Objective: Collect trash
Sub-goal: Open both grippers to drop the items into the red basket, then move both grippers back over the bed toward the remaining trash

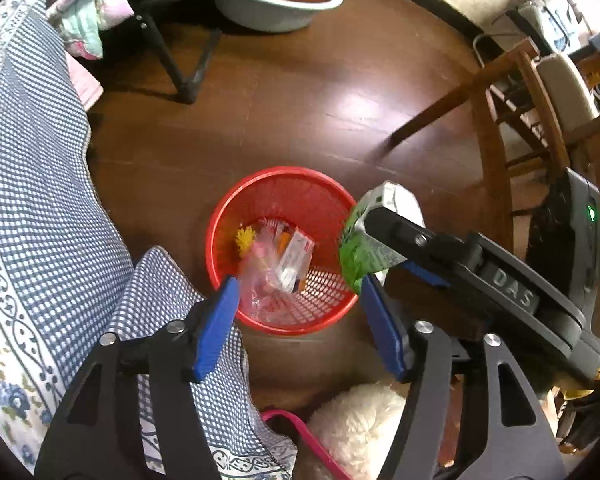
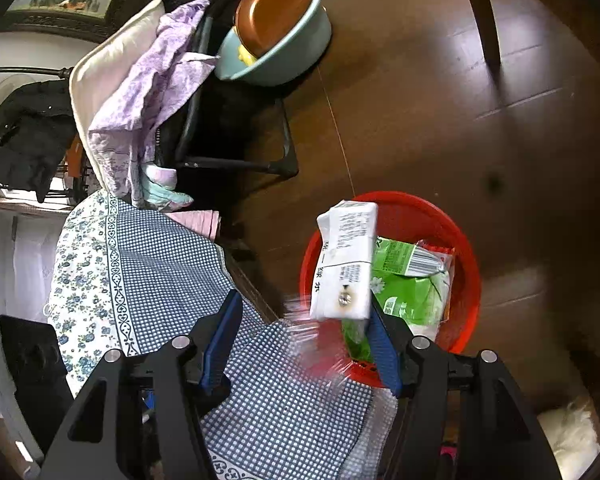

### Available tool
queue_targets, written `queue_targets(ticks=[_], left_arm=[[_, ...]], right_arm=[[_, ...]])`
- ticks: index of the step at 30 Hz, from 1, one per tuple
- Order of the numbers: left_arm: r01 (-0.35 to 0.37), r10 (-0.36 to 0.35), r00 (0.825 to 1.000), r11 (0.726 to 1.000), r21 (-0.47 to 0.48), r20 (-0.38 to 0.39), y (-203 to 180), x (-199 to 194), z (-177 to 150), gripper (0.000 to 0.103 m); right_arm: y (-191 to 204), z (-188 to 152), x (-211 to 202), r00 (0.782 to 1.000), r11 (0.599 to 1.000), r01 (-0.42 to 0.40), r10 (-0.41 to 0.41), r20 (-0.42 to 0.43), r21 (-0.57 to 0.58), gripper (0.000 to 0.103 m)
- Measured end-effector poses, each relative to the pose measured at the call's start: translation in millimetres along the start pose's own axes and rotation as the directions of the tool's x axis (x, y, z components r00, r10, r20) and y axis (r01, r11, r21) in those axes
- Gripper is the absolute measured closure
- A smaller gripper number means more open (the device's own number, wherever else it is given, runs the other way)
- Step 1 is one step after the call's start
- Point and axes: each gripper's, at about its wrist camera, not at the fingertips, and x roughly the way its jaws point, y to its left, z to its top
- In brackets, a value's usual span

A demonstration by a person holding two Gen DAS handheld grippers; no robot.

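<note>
- Left gripper (image 1: 298,308) hangs with jaws spread, nothing pinched; the clear plastic wrapper (image 1: 260,280) blurs just past its fingertips, apparently falling into the basket.
- Right gripper (image 2: 302,334) is spread too; the white carton (image 2: 346,260) and green packet (image 2: 408,284) hang over the rim, seemingly let go.
- Red mesh basket (image 1: 220,224) stands on the floor beside the checked bedspread (image 1: 32,184), within easy reach for dropping trash.

Checked bedspread (image 1: 36,168), teal basin (image 2: 284,60), perhaps fleece (image 1: 356,420).
</note>
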Motion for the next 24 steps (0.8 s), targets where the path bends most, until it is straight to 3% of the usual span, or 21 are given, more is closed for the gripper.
queue_targets(ticks=[6, 12, 19, 24], left_arm=[[0.018, -0.018, 0.999, 1.000, -0.011, 0.042, 1, -26, -2, 0.036], [0.025, -0.025, 0.990, 1.000, -0.001, 0.142, -1, -73, -9, 0.033], [0.012, -0.022, 0.967, 0.999, 0.041, 0.253, -4, -127, -22, 0.030], [-0.023, 0.012, 0.940, 0.999, 0.029, 0.341, 15, -170, -35, 0.027]], right_arm=[[15, -1, -19, 1.000, 1.000, -0.006, 0.007, 0.020, -0.028, 0.041], [35, -7, -37, 0.998, 0.998, 0.001, 0.002, 0.055, -0.055, 0.040], [84, -25, -75, 0.983, 0.979, 0.117, -0.090, 0.159, -0.166, 0.020], [129, -42, -101, 0.968, 0.962, 0.154, -0.102, 0.227, -0.226, 0.014]])
